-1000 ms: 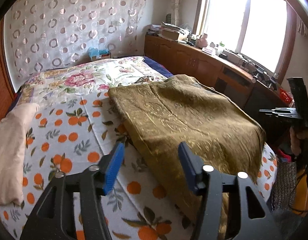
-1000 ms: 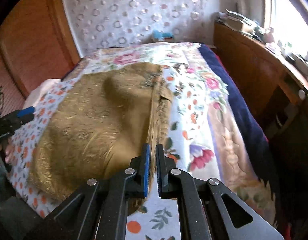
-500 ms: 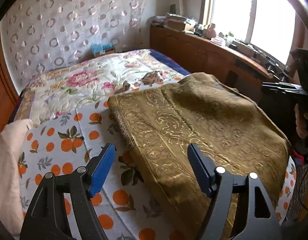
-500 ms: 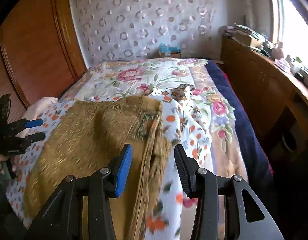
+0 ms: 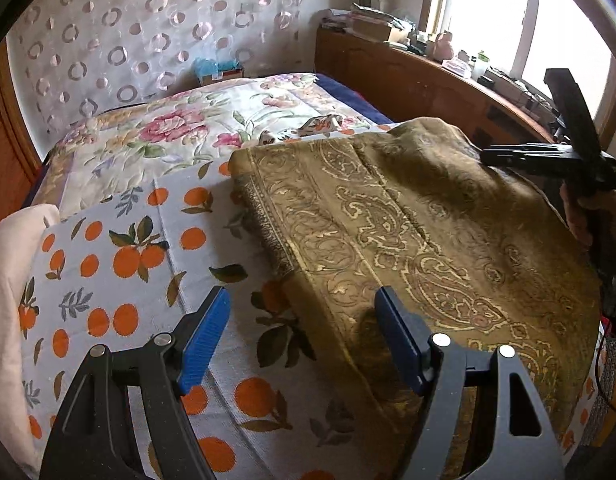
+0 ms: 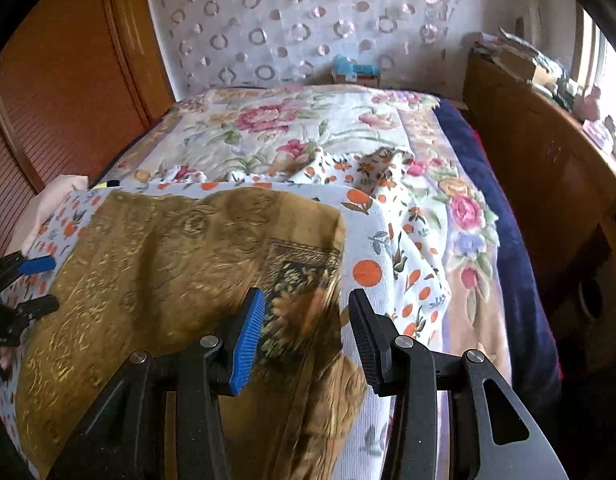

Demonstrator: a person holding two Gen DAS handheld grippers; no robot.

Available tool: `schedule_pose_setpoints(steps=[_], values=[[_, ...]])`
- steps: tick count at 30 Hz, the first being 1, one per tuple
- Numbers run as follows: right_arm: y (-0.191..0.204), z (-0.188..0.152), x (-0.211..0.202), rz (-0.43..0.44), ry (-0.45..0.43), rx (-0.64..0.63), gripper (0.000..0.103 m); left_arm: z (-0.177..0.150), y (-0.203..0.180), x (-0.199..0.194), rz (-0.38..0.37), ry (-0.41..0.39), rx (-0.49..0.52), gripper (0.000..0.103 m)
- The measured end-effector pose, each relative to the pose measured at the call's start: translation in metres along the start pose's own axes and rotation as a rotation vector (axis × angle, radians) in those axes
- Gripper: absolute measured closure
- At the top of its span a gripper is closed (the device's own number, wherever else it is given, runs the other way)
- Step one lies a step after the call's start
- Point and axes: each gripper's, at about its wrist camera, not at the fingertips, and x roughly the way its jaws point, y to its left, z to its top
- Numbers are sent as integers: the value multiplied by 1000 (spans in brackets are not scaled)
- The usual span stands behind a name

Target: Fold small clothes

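A folded olive-gold patterned cloth [image 5: 420, 232] lies on the orange-print sheet [image 5: 120, 264] at the near end of the bed; it also shows in the right wrist view [image 6: 180, 264]. My left gripper [image 5: 300, 336] is open and empty, its jaws astride the cloth's near left edge. My right gripper [image 6: 304, 336] is open and empty above the cloth's right corner, and appears from the side in the left wrist view [image 5: 548, 156]. The left gripper shows at the left edge of the right wrist view [image 6: 28, 284].
A floral bedspread [image 6: 292, 136] covers the far bed. A cream garment [image 5: 8, 280] lies at the left edge. A wooden cabinet [image 5: 412, 80] with clutter runs under the window. A blue-topped box [image 6: 356, 72] sits by the curtained wall. A wooden wardrobe [image 6: 68, 80] stands left.
The right gripper has opened and let go of the cloth's edge, which now lies flat on the bed. The left gripper has moved closer over the cloth's left edge, still open.
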Motion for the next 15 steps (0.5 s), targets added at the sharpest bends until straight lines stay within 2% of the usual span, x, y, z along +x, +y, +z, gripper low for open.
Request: schedule_pose_setpoints(steps=[5,6,8,10,15], values=[[0,8,7,42,18,9,58,-2,0,3,-1,8,-5,28],[0,8,7,44,14,6,61,-3,1,4,-1,11,-6,28],[2,8,7,46,-2,-13,100,-5,1,3,-4,16,-9,28],[4,7,5,2,-32,-35,100,-7,-1,-1,-8,20,-17,28],[1,1,-3,-15,-46,3,99,-25,-10,-20,-48,22,-24,28]])
